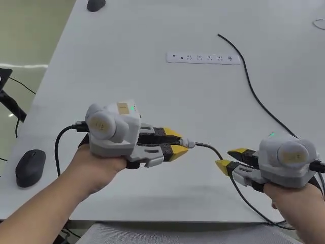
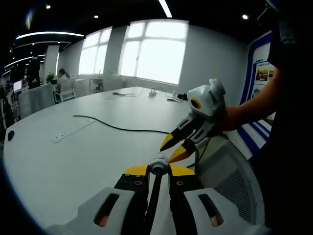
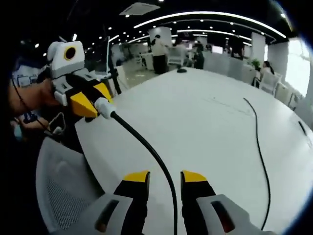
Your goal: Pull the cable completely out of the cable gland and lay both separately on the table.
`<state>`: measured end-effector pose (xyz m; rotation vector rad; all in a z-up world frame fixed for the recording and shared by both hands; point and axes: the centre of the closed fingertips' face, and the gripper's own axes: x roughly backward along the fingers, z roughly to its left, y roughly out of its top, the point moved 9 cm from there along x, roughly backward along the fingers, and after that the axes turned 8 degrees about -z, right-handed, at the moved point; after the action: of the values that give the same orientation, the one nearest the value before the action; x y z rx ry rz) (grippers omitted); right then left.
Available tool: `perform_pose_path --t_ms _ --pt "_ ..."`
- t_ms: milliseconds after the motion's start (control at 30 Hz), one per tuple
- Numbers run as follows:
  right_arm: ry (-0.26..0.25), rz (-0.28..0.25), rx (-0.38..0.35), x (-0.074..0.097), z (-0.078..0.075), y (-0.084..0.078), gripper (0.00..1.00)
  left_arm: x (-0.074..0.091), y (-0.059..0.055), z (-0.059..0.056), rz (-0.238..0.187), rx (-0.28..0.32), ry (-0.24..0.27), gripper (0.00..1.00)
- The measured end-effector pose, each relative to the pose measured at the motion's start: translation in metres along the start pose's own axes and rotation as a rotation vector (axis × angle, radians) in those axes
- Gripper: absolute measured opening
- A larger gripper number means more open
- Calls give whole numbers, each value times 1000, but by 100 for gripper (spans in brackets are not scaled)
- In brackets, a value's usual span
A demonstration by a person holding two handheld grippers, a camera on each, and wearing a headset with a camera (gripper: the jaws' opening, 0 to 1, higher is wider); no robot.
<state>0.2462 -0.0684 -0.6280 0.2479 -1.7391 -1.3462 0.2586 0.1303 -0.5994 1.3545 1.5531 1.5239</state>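
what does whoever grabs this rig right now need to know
Left gripper: shut on the small pale grey plastic cable gland, held up off the white table.
Right gripper: open, with its jaws either side of the thin black cable but not clamped.
The cable runs into the gland at one end and trails off the table's near edge at the other.
Done: gland gripped.
Left: close the right gripper on the cable, pull it fully out, then lay cable and gland apart on the table.
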Motion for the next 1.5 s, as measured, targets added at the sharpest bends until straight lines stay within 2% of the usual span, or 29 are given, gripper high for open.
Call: perform_pose_path --t_ms 67,100,200,267,400,467,633,800,967,1167,1400,1500 --pt "30 -23 120 -2 9 15 22 0 0 0 3 3 -1 15" --pt "46 -40 158 -4 13 21 21 0 -1 1 3 2 -1 15" --pt "72 -31 195 -11 23 32 20 0 -1 1 8 2 -2 15" --pt "87 -57 252 -14 28 39 16 0 -1 2 10 3 -2 15" --pt "102 -44 306 -18 35 42 14 0 -1 2 10 4 -3 15" --pt "103 -35 309 -20 35 41 13 -1 -1 2 9 4 -2 15" --pt "106 -41 366 -21 37 44 9 -1 -1 2 9 12 0 15" --pt "102 -39 385 -23 38 44 2 0 -3 2 10 16 3 15" --pt "94 -49 379 -22 38 44 1 2 -3 2 -3 27 6 15" --pt "92 -50 373 -23 40 41 0 2 -5 -1 4 24 7 15" --pt "63 -45 312 -22 35 38 0 3 -2 -1 -9 19 14 15" --pt "32 -45 217 -19 28 34 0 5 0 -1 -20 24 15 15"
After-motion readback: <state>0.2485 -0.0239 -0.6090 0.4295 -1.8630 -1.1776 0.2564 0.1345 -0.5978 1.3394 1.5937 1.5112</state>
